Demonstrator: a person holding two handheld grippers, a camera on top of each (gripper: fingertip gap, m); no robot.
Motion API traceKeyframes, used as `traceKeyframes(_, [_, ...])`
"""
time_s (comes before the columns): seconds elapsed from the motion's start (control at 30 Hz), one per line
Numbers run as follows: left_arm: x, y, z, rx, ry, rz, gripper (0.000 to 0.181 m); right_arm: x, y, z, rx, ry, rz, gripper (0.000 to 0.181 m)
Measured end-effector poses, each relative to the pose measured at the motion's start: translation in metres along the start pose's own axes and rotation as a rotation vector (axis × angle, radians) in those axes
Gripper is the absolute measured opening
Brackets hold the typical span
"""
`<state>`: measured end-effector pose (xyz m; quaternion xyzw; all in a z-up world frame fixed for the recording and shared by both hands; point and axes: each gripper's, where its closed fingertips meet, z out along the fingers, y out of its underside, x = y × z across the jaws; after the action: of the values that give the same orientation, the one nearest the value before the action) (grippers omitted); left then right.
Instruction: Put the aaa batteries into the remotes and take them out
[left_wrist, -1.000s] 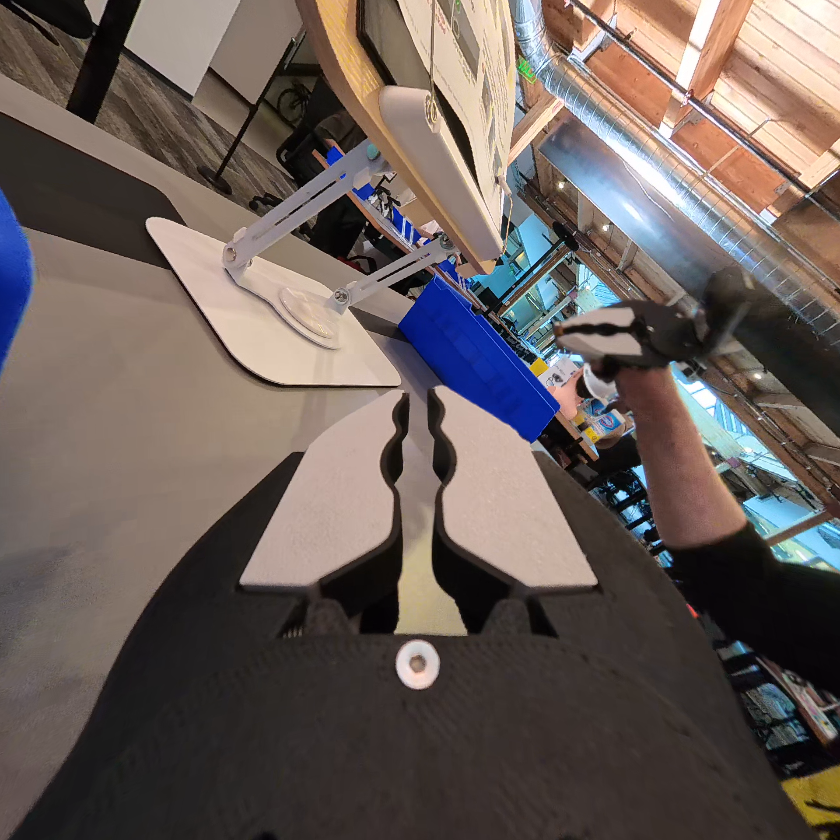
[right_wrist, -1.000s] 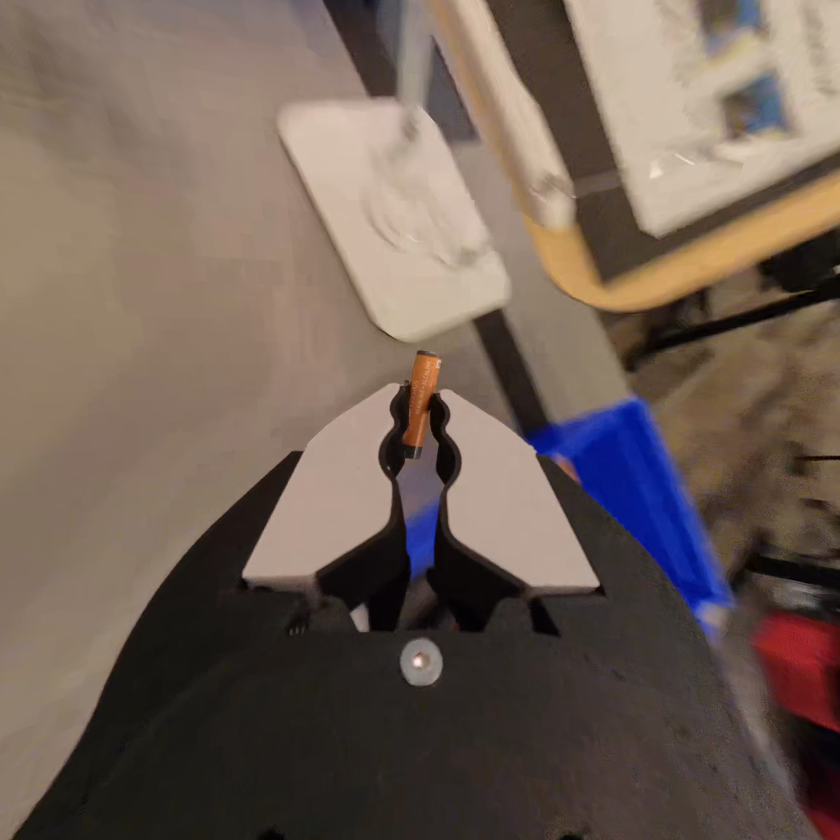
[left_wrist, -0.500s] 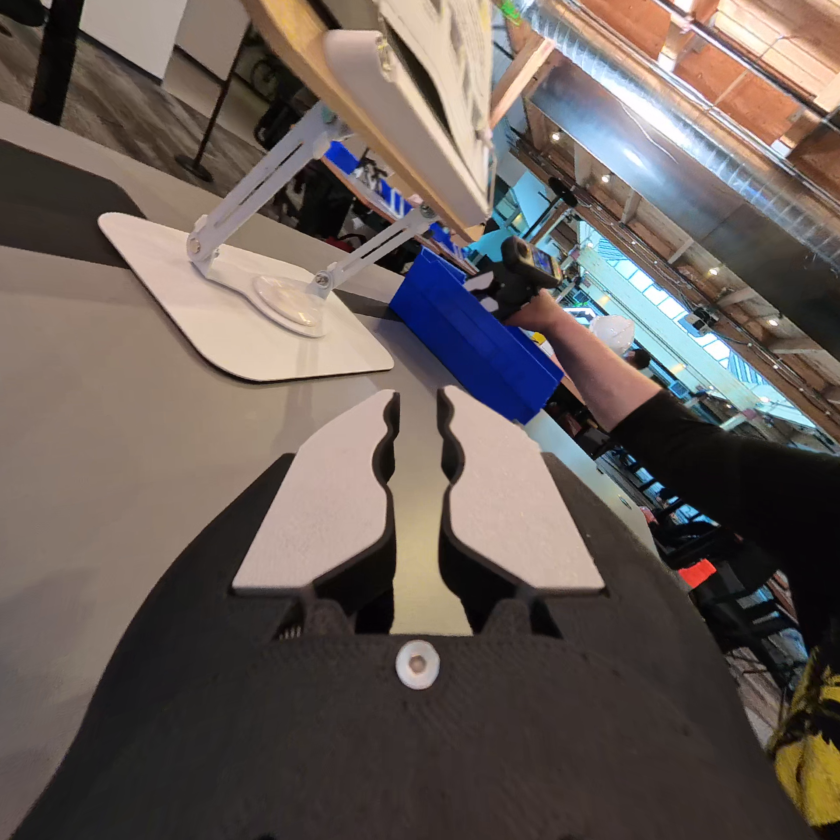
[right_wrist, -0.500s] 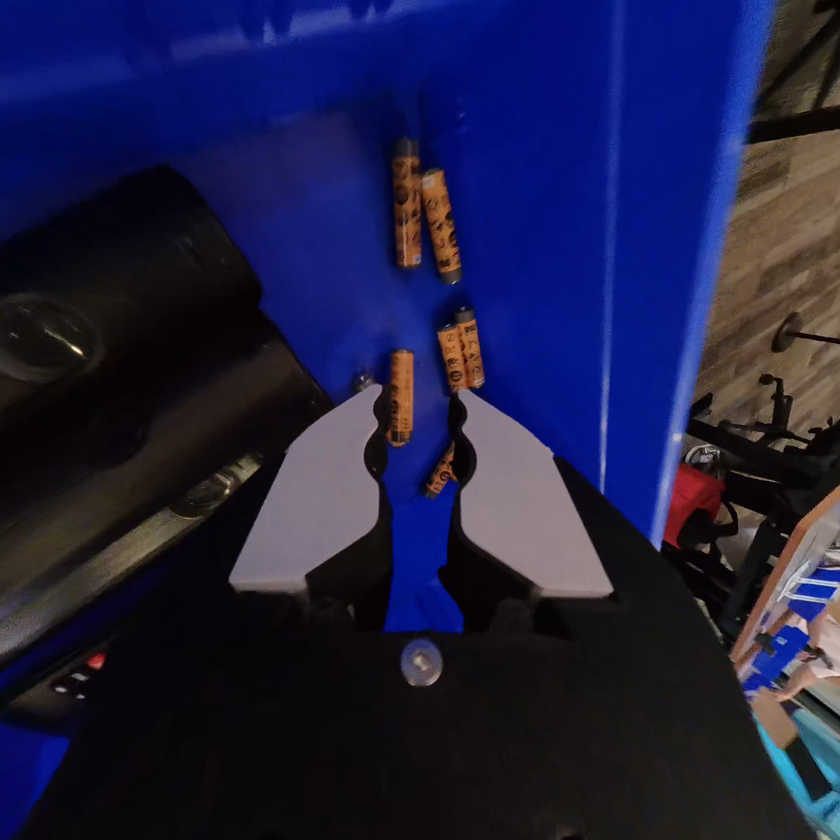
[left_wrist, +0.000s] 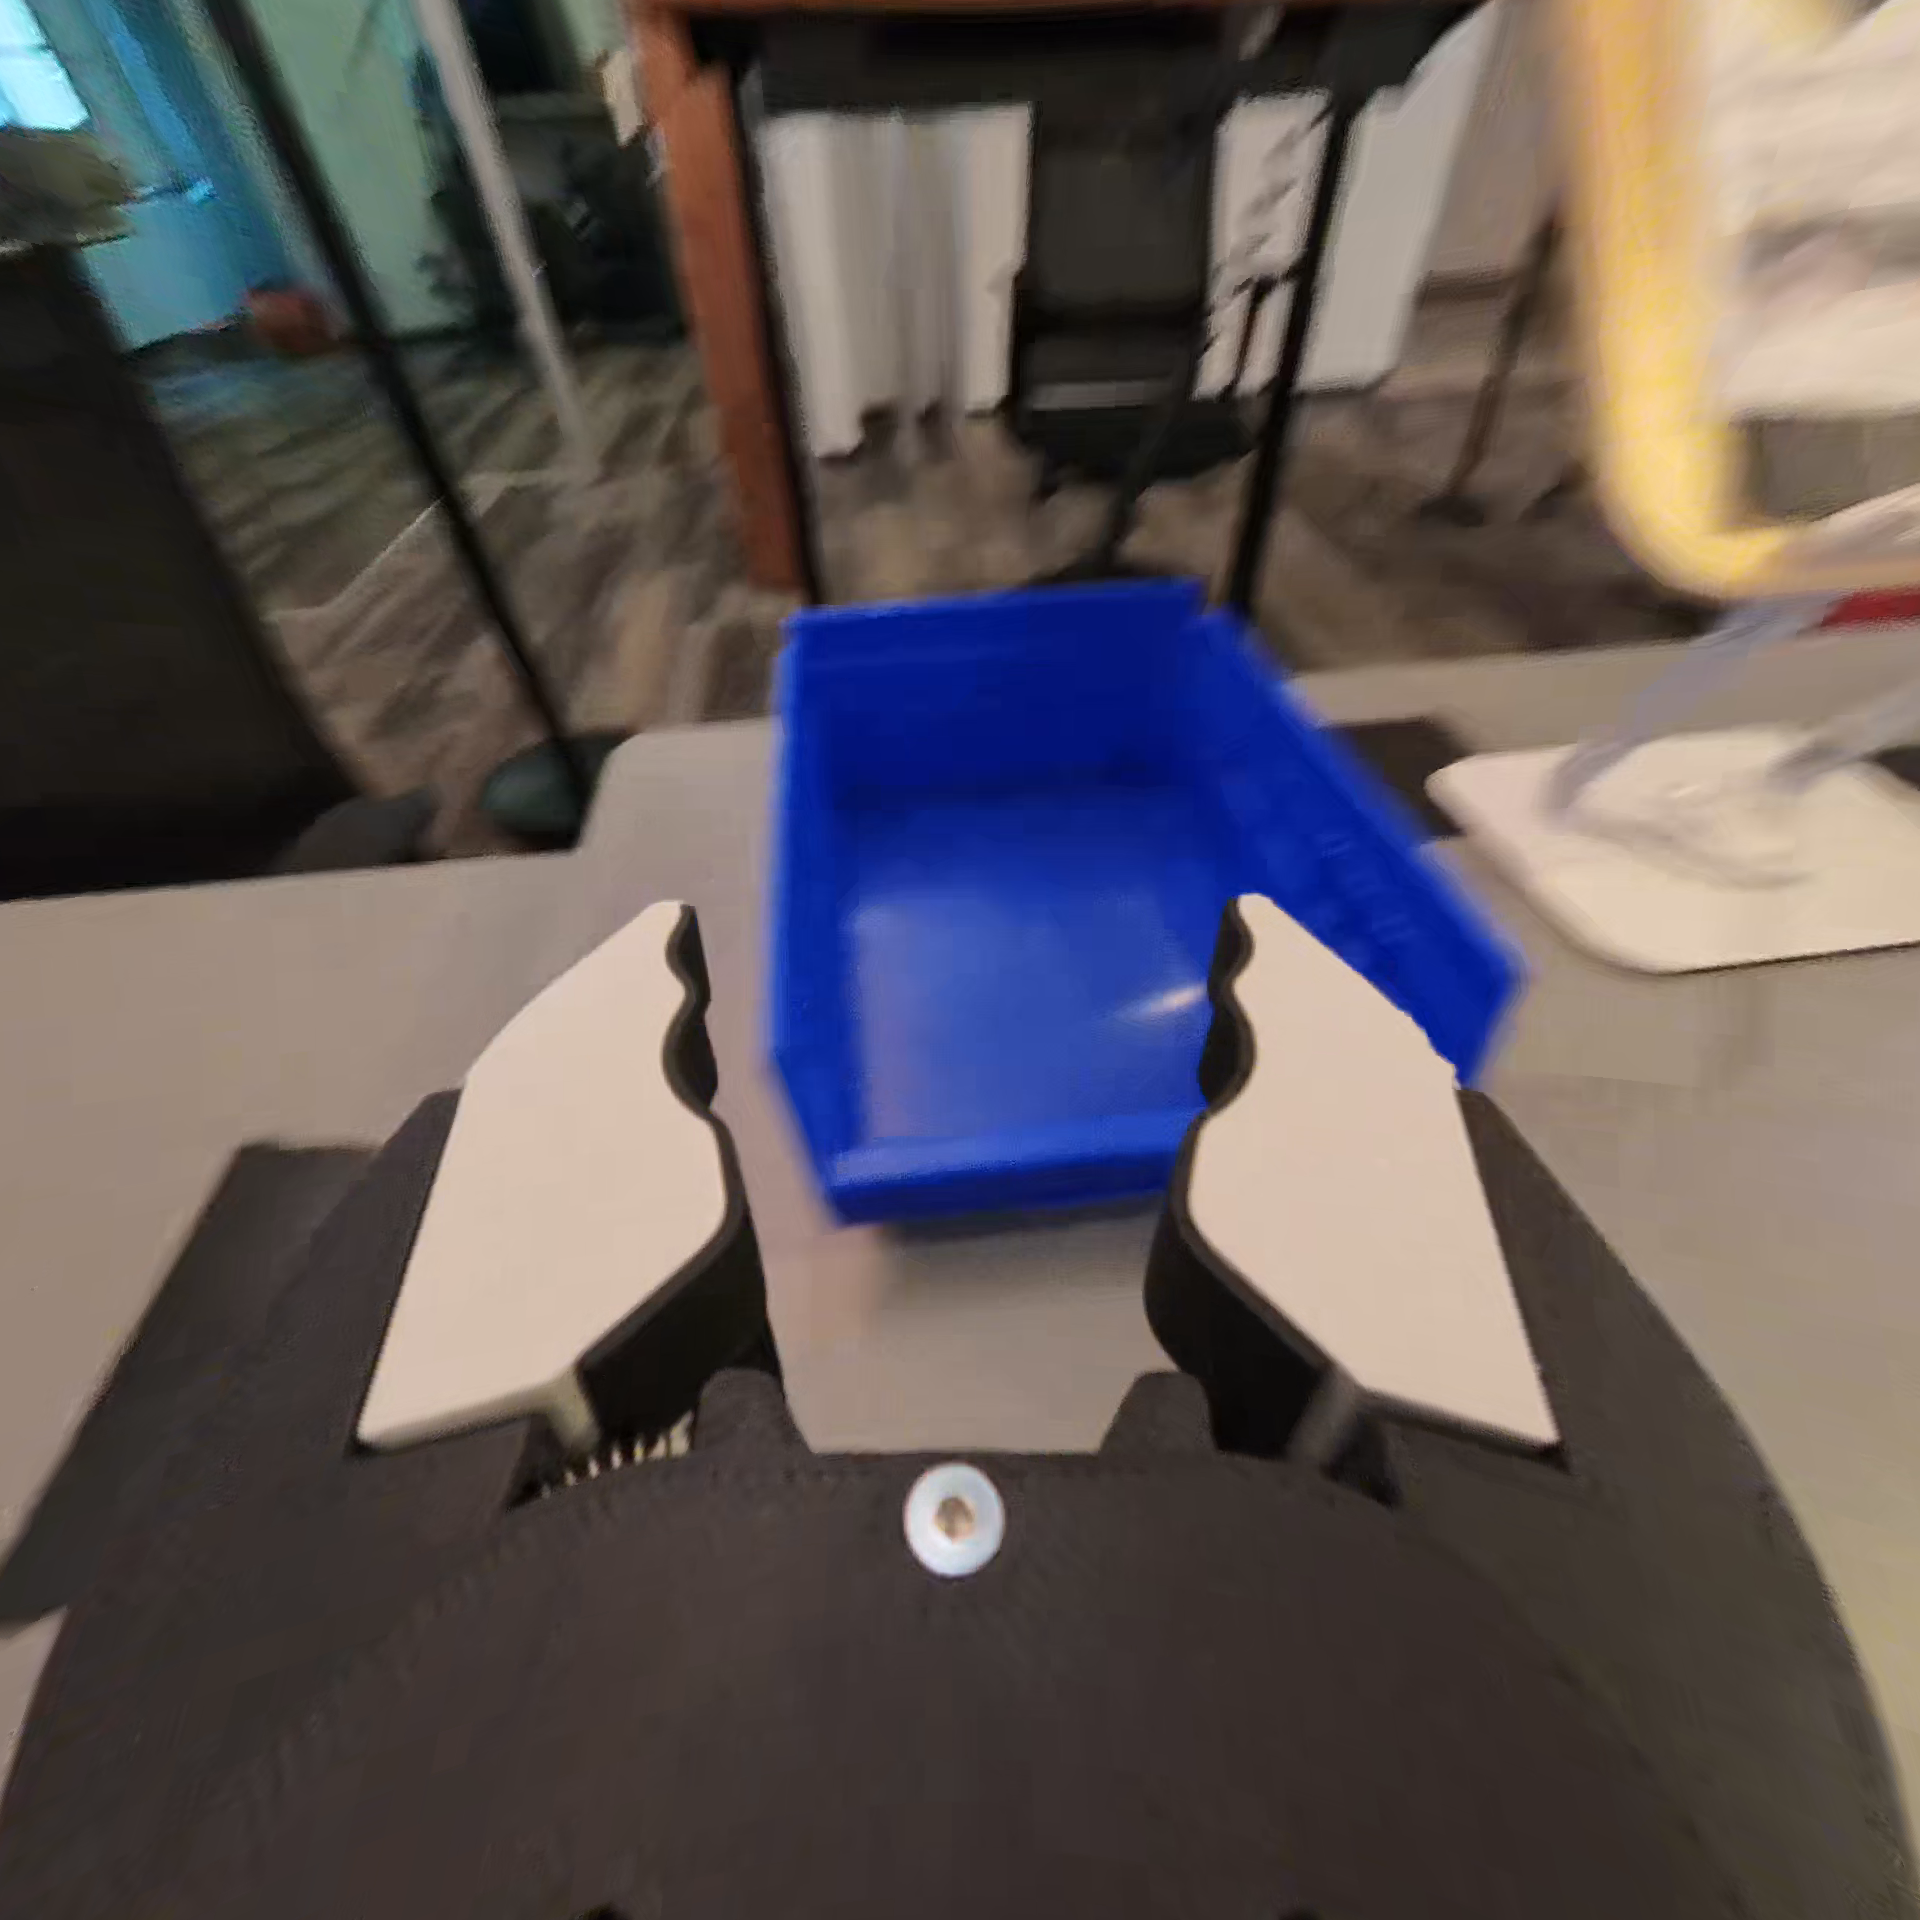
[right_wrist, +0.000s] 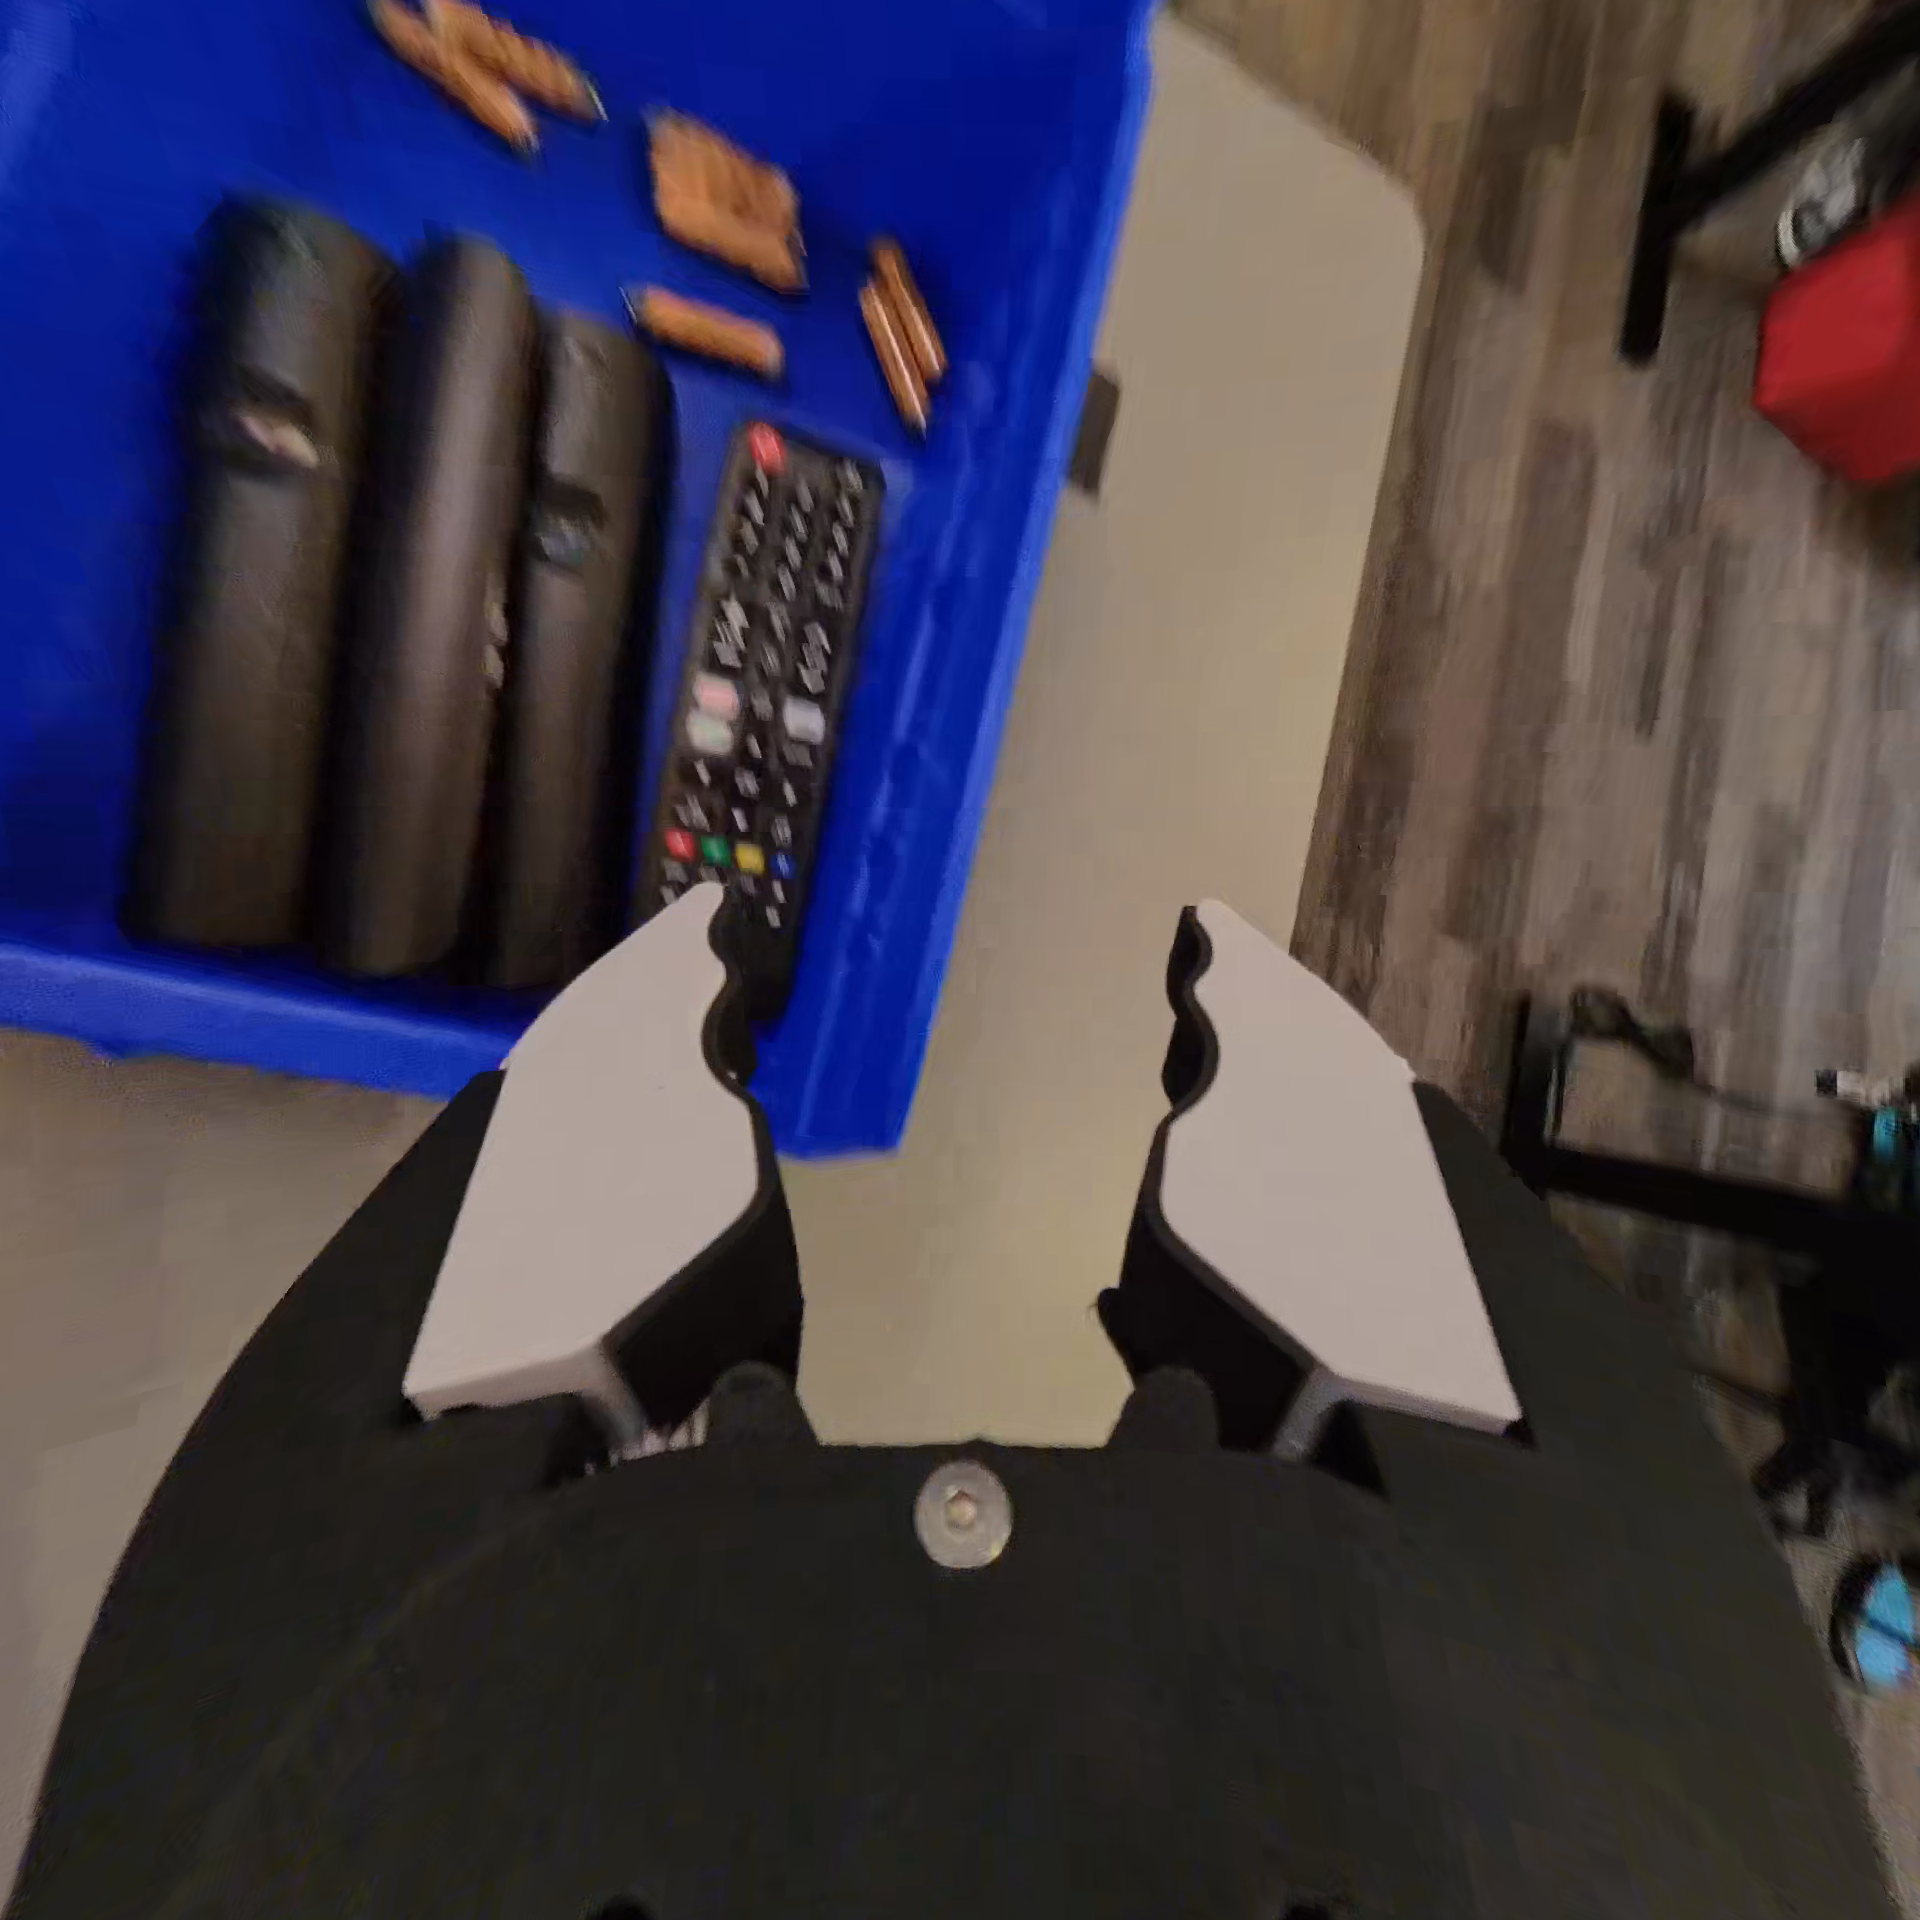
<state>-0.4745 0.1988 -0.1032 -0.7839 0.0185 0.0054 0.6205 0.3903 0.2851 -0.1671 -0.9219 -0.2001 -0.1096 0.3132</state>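
Note:
In the right wrist view a blue bin (right_wrist: 997, 582) holds three black remotes lying back up (right_wrist: 416, 623), one remote with its buttons up (right_wrist: 769, 686), and several orange AAA batteries (right_wrist: 727, 197) loose at its far end. My right gripper (right_wrist: 951, 925) is open and empty, above the bin's near right corner. In the left wrist view my left gripper (left_wrist: 961, 925) is open and empty, just in front of another blue bin (left_wrist: 1351, 831) that looks empty. Both views are blurred.
The bins stand on a grey table (left_wrist: 260, 1039). A white stand base (left_wrist: 1683, 883) lies to the right of the empty bin. The table's right edge (right_wrist: 1351, 520) drops to a wood-look floor with a red object (right_wrist: 1839, 353) and black frames. The left gripper's tips are roughly 85 cm from the right gripper's.
My right gripper let the battery go into the bin, opened wide and pulled back. My left gripper swung round to face the empty blue bin and opened wide.

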Motion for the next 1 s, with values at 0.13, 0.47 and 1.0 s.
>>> traceKeyframes(0.13, [-0.033, 0.042, 0.024, -0.146, 0.050, -0.184, 0.094, -0.015, 0.033, 0.012, -0.027, -0.075, 0.085, 0.072])
traceKeyframes(0.47, [-0.031, 0.121, 0.071, -0.424, 0.086, -0.091, 0.008, -0.036, 0.035, 0.039, 0.014, -0.233, 0.163, 0.005])
traceKeyframes(1.0, [0.004, 0.150, -0.045, -0.449, 0.436, 0.067, 0.007, -0.054, 0.070, 0.008, 0.062, -0.328, -0.047, 0.005])
